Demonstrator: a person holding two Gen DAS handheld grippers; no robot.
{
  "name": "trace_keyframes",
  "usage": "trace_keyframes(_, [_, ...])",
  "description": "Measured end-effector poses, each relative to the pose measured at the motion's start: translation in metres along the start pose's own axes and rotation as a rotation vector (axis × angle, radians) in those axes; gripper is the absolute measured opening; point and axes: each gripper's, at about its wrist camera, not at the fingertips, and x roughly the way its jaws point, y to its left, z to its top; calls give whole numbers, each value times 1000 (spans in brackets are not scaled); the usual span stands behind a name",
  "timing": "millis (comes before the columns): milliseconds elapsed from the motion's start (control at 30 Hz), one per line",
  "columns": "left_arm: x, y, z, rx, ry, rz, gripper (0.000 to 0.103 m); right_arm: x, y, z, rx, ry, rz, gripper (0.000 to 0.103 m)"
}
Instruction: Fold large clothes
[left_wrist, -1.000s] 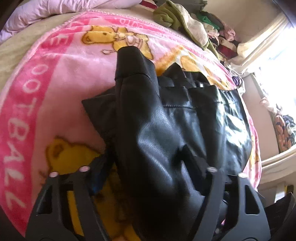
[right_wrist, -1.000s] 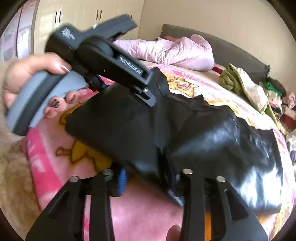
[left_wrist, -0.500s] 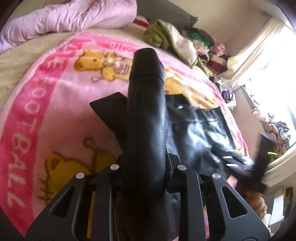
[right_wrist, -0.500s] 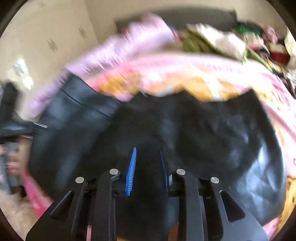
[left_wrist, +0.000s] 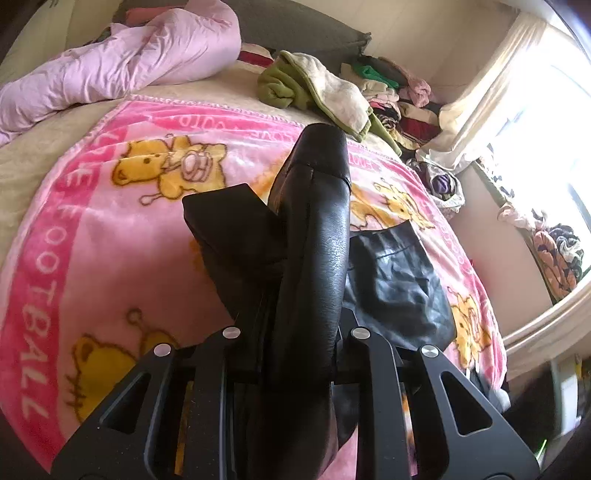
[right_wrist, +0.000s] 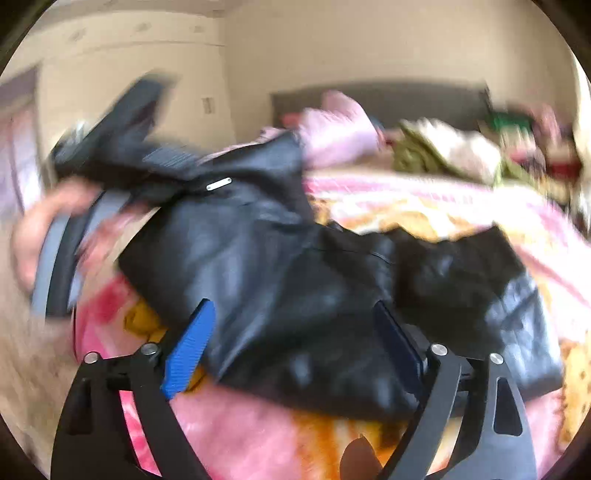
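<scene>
The left gripper (left_wrist: 291, 354) is narrowed onto a sleeve (left_wrist: 314, 258) of the black leather jacket (right_wrist: 295, 280), its jaws pinching the sleeve low down so that the sleeve stands up along the middle of the left wrist view, the cuff toward 12 o'clock. The rest of the jacket lies on the pink bear blanket (left_wrist: 110, 236) that covers the bed: one dark flap spreads toward 10 o'clock of the sleeve, and a glossy panel lies at about 3 o'clock.

In the blurred right wrist view the right gripper (right_wrist: 295, 343) is wide and its jaws are opening. The jacket's lower edge lies between the blue pads (right_wrist: 192, 347), but they do not press on it. At 9 o'clock of this view a hand (right_wrist: 40, 236) grips the grey handle of the other tool, with the sleeve rising toward it.

No box or basket shows clearly. Loose things lie on the bed instead: a pink quilt (left_wrist: 122, 66) at 11 o'clock in the left wrist view, a green and cream towel (left_wrist: 314, 92) at 12 o'clock, and a heap of mixed clothes (left_wrist: 395, 99) at 1 o'clock, beside the curtain (left_wrist: 480, 99).
</scene>
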Motion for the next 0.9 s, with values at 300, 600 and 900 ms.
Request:
trace_keyframes(300, [3,-6,4,4,21,20,15,40,100,-29,-274,-21,-231,94])
trace_keyframes(600, [4,-20,18,8,8,-12,16,33,92,-11,-338,-149,-203,23])
trace_keyframes(900, [2,-68,50,3,-66,-177,39,-22,8,26,-232,-233,-273,15])
